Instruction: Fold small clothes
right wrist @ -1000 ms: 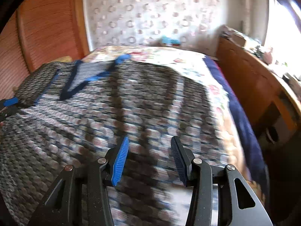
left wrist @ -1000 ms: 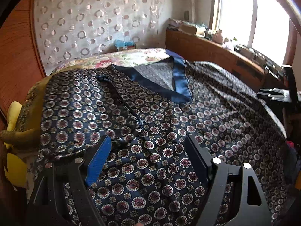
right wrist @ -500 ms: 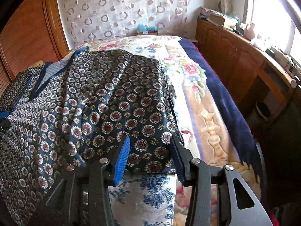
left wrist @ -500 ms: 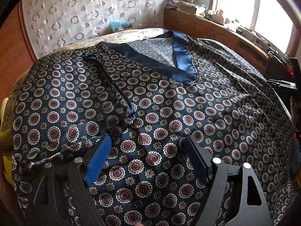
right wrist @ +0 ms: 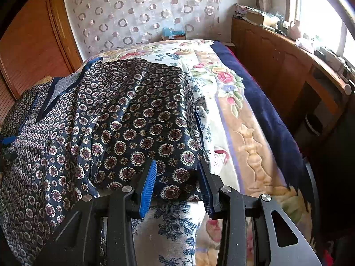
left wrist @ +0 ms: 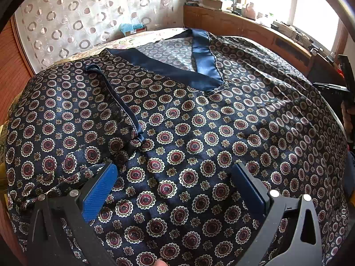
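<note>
A dark navy patterned garment (left wrist: 188, 119) with a plain blue V-neck collar (left wrist: 199, 64) lies spread front-up over the bed. A narrow dark tie strap (left wrist: 124, 106) lies across its left part. My left gripper (left wrist: 175, 186) is open, just above the cloth near its lower middle, holding nothing. In the right wrist view the same garment (right wrist: 124, 124) ends at a sleeve edge (right wrist: 177, 190). My right gripper (right wrist: 177, 181) is open with its jaws on either side of that sleeve edge, which lies between the blue pads (right wrist: 147, 188).
The bed has a floral blanket (right wrist: 239, 133) with a navy border, bare to the right of the garment. A wooden cabinet (right wrist: 288, 71) with clutter runs along the window side. A curtain with rings (left wrist: 84, 17) hangs behind the bed. A wooden wall (right wrist: 28, 44) stands at left.
Both grippers have moved in closer and lower over the garment. The right gripper swung from over the cloth's middle to the sleeve edge, which now sits between its jaws. Both stayed open.
</note>
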`<state>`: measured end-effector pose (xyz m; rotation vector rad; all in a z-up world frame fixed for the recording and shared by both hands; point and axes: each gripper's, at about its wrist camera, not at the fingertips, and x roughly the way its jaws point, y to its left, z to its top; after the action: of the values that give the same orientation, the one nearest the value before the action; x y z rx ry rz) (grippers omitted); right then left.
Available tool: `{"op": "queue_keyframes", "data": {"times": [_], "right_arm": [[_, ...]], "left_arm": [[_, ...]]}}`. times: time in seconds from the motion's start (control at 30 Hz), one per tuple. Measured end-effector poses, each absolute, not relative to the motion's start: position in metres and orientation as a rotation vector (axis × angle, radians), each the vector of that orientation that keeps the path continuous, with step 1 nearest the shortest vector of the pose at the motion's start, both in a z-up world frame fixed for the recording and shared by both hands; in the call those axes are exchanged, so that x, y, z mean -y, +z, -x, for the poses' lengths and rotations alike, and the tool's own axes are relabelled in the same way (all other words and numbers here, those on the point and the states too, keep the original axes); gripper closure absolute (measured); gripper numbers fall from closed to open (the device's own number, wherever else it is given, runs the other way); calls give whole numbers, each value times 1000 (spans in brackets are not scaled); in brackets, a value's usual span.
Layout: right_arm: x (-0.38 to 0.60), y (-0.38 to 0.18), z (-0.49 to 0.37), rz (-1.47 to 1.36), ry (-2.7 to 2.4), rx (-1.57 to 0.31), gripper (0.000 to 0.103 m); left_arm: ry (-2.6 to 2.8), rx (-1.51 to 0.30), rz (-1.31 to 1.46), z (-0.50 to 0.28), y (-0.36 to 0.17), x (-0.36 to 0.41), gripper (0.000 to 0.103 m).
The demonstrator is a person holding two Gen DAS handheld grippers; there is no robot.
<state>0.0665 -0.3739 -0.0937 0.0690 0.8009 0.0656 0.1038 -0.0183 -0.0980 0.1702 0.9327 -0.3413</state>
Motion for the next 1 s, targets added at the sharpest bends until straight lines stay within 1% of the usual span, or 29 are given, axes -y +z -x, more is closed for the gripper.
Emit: {"op": "queue_keyframes", "data": {"times": [0.13, 0.2, 0.23, 0.3, 0.33, 0.37, 0.53, 0.8, 0.9, 1.0], "right_arm": [[380, -95, -67, -102, 78, -804, 64], [381, -95, -67, -107, 92, -803, 74], [380, -94, -66, -104, 110, -799, 76], [376, -94, -64, -57, 93, -792, 85], [374, -93, -64, -24, 75, -788, 97], [372, -92, -64, 6, 53, -788, 99], [369, -87, -62, 49, 47, -763, 102], [331, -47, -50, 62, 157, -614, 102], [309, -45, -46, 83, 220, -608, 102], [292, -56, -45, 93, 273, -637, 102]], "left_arm": [[-340, -932, -171, -103, -98, 18, 0], [-340, -932, -171, -103, -98, 18, 0], [-340, -932, -172, -102, -98, 18, 0], [-340, -932, -171, -102, -98, 18, 0], [-340, -932, -172, -102, -98, 18, 0], [-340, -931, -173, -103, -98, 19, 0], [-340, -931, -173, -103, -98, 19, 0], [-331, -931, -164, -103, -98, 18, 0], [-307, -911, -153, -98, -94, 12, 0], [-276, -848, -143, -91, -84, 8, 0]]}}
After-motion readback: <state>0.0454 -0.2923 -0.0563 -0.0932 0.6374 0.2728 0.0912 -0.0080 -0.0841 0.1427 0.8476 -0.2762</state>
